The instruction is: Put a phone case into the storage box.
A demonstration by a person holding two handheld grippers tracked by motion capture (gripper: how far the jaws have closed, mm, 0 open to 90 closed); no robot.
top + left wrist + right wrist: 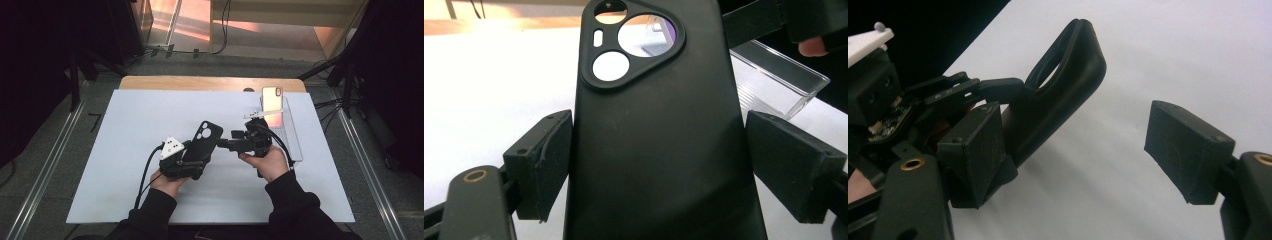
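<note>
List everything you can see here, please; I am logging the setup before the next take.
phone case: one, black, held up above the middle of the sheet between the jaws of the left hand-held gripper.
phone: one, screen reflecting orange-pink, propped upright at the far right of the sheet.
clear stand: one, see-through plastic, under and in front of the phone at the right side.
sheet: one, white, covering most of the table.
table: one, light wood, edge showing beyond the sheet's far side.
left hand-held gripper: one, black with a grey three-cornered plate, shut on the phone case.
right hand-held gripper: one, black, jaws apart, one jaw beside the case.
</note>
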